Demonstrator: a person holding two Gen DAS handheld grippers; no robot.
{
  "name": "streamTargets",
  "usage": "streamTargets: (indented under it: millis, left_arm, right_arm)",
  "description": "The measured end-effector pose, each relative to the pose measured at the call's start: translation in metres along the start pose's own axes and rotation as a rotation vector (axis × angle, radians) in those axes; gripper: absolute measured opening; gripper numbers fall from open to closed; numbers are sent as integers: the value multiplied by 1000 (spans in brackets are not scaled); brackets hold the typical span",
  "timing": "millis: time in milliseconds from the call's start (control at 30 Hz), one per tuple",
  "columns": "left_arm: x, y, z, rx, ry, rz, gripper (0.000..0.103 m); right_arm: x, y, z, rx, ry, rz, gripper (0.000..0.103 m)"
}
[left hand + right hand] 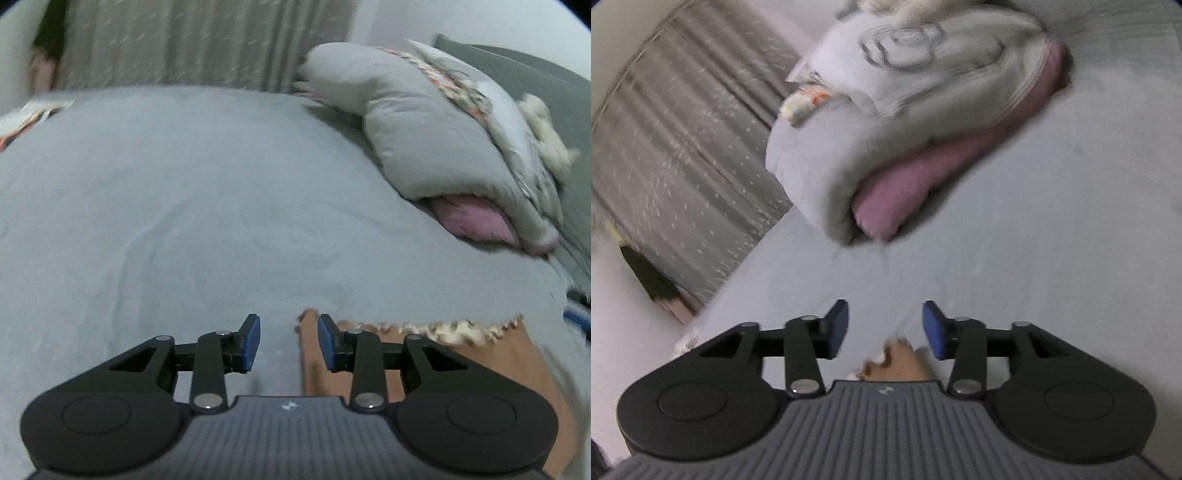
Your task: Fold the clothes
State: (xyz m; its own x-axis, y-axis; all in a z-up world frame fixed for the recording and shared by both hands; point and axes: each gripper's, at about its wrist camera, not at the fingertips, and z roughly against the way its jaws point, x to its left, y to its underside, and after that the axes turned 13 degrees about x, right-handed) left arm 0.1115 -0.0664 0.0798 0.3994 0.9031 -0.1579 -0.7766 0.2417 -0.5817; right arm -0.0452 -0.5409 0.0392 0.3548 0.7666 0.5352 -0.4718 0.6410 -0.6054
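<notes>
broadly, you are working over a bed (166, 192) covered in a grey sheet, with a curtain (177, 40) behind it and a rolled grey-and-pink duvet (424, 140) pushed to the far side, probably to leave folding room. nearer you lies the task's thing, a tan garment (480, 369) with a pale lace hem (443, 330), spread flat on the sheet. your left tool (289, 343) hovers at its left corner, partly open, holding nothing. your right tool (885, 328) stands wider open above another lace-edged corner (897, 360), also empty. both seem poised to take corners for a fold.
</notes>
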Motion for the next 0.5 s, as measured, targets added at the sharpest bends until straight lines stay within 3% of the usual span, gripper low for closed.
streamTargets:
  millis: [67,133,200,233,367,400,433,467,500]
  left_arm:
    - [-3,1,0,-10,7,-63,37]
    - [-7,-1,-4,-12,13,-89,52]
    - [-15,-3,-18,28,50,-123,57]
    - [-20,-4,-26,49,56,-147,57]
    - [-38,-3,-53,97,-33,-264,55]
    - [-41,-2,-59,115,-41,-288,43]
    - [-44,-1,-64,133,-48,-312,12]
    - [-47,0,-70,149,-59,-336,7]
    - [-47,1,-73,149,-64,-342,6]
  right_arm:
    - [3,-3,-2,18,21,117,54]
    - [7,-3,-9,64,11,205,54]
    - [10,-2,-19,107,1,260,54]
    - [11,0,-24,128,-2,276,54]
    - [19,10,-55,202,55,392,53]
    - [21,12,-60,215,62,413,52]
    - [23,13,-64,226,63,428,34]
    - [26,15,-70,239,74,451,3]
    - [28,16,-72,244,89,467,3]
